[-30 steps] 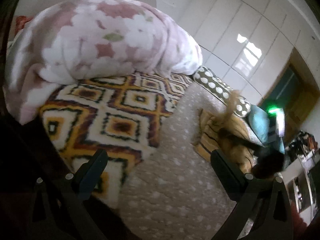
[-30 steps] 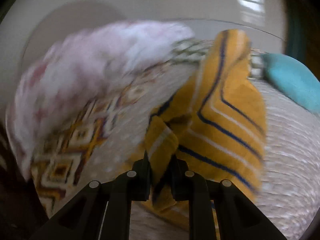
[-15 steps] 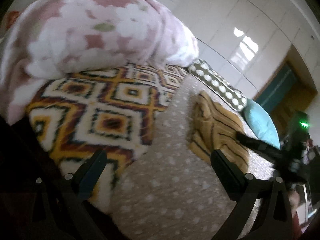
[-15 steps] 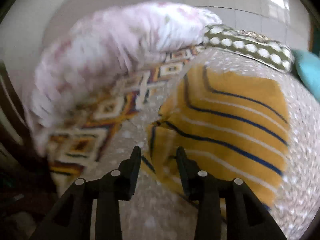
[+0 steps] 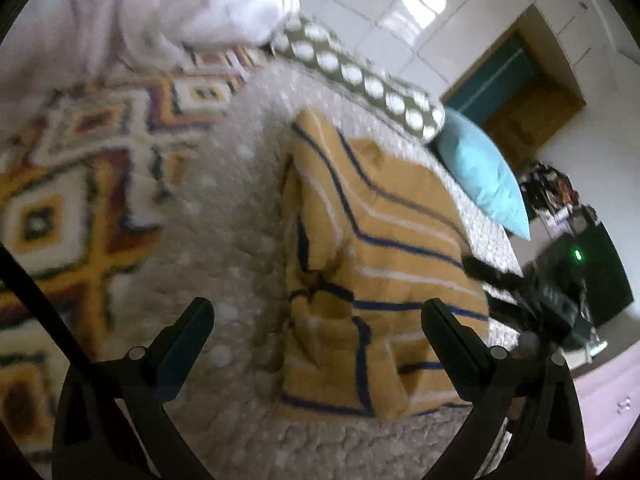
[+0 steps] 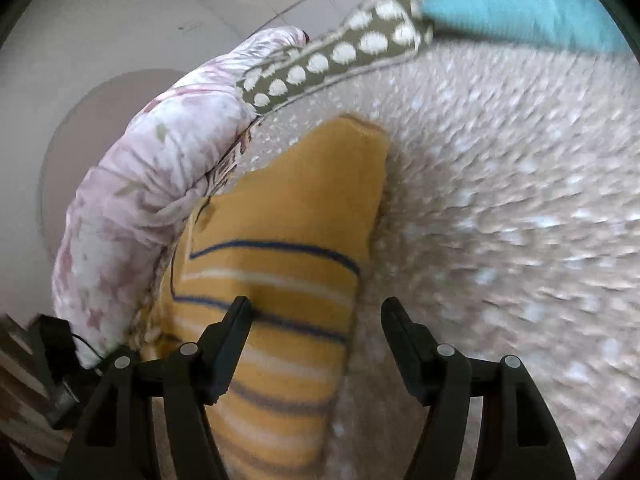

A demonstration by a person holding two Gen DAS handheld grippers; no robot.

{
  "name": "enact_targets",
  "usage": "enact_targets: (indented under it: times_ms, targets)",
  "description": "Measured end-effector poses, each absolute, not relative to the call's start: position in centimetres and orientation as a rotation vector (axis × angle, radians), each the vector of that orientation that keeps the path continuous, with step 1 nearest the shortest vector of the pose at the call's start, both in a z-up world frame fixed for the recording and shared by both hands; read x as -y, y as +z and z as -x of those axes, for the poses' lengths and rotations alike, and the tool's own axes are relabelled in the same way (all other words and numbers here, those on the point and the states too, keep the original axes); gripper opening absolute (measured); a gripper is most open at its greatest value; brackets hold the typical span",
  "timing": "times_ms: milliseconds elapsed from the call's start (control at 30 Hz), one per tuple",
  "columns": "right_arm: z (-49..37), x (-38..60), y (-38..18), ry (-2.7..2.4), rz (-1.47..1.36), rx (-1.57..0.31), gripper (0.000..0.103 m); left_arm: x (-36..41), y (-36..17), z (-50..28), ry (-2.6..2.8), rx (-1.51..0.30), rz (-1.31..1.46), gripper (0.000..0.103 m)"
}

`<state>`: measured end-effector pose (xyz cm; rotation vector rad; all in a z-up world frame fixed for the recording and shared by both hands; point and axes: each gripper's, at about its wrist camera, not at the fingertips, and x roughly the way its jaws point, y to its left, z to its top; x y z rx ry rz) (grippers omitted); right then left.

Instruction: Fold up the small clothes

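Yellow striped garment lying folded on the speckled beige bedspread, blue and white stripes up, roughly rectangular with a tucked fold along its near left side. Sits between the patterned blanket on the left and the teal pillow at the far right. Spotted olive cushion just behind it, pink floral quilt bunched further back.

Left gripper hovering over the garment's near edge, fingers spread wide, nothing between the pads, no contact visible. Right gripper seen from the left wrist at the garment's right edge; blurred there, contact hard to judge.

From the right wrist: right gripper jaws opening, moderately wide, gap over the garment's right edge and the bedspread beside it. Left finger overlapping the striped cloth in view; pads not pressing on anything. Cloth free, flat on the bed. Floral quilt touching the garment's left side in this view, cushion and pillow behind. Heavy motion blur on the bedspread.
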<state>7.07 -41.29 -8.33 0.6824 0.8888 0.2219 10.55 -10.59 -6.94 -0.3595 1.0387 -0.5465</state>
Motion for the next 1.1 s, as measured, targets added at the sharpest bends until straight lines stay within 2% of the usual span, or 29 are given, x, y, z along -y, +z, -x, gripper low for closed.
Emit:
enact_targets:
  times_ms: [67, 100, 133, 167, 233, 333, 467, 500, 533, 567, 633, 733, 867, 967, 1100]
  targets:
    - [-8.6, 41.2, -9.9, 0.261, -0.778, -0.892, 0.071, 11.7, -8.2, -10.8, -0.554, -1.081, 0.352, 0.101]
    - [-9.2, 41.2, -10.3, 0.274, -0.820, -0.894, 0.057, 12.4, -8.3, -10.5, -0.555, -1.076, 0.332, 0.098]
    - [-9.5, 41.4, -10.3, 0.278, -0.848, -0.891, 0.043, 13.4, -8.1, -10.0, -0.567, -1.057, 0.305, 0.081]
    - [-9.3, 41.6, -9.9, 0.287, -0.859, -0.884, 0.038, 14.6, -7.9, -9.7, -0.615, -1.066, 0.300, 0.059]
    - [-8.9, 42.2, -8.8, 0.309, -0.853, -0.862, 0.031, 16.4, -7.4, -9.2, -0.621, -1.065, 0.285, 0.058]
    - [-7.1, 44.6, -6.4, 0.286, -0.818, -0.795, 0.030, 19.7, -6.3, -8.9, -0.699, -1.052, 0.293, 0.052]
    - [-4.6, 49.4, -5.5, 0.141, -0.774, -0.758, 0.031, 24.1, -6.5, -9.1, -0.740, -1.066, 0.271, 0.052]
    - [-4.2, 50.5, -6.0, 0.073, -0.748, -0.788, 0.034, 25.1, -7.0, -9.3, -0.710, -1.081, 0.233, 0.053]
    - [-3.9, 51.1, -6.5, 0.028, -0.726, -0.818, 0.041, 25.7, -7.5, -9.2, -0.693, -1.095, 0.203, 0.057]
    - [-3.4, 51.8, -7.2, -0.021, -0.695, -0.860, 0.043, 26.1, -8.0, -9.0, -0.688, -1.108, 0.184, 0.060]
    - [-2.0, 52.3, -7.0, -0.044, -0.666, -0.842, 0.049, 25.7, -8.2, -8.3, -0.687, -1.097, 0.181, 0.061]
    - [-0.1, 52.0, -4.2, -0.103, -0.555, -0.787, 0.050, 23.9, -8.2, -7.4, -0.687, -1.108, 0.214, 0.066]
    - [1.2, 50.3, -0.2, -0.048, -0.480, -0.698, 0.049, 21.6, -7.6, -6.6, -0.633, -1.098, 0.257, 0.078]
    - [0.4, 47.8, 0.8, 0.031, -0.434, -0.707, 0.044, 20.4, -7.1, -5.3, -0.579, -1.045, 0.234, 0.082]
    - [-2.2, 43.6, 0.5, 0.108, -0.371, -0.767, 0.026, 19.6, -7.3, -3.0, -0.522, -0.988, 0.184, 0.084]
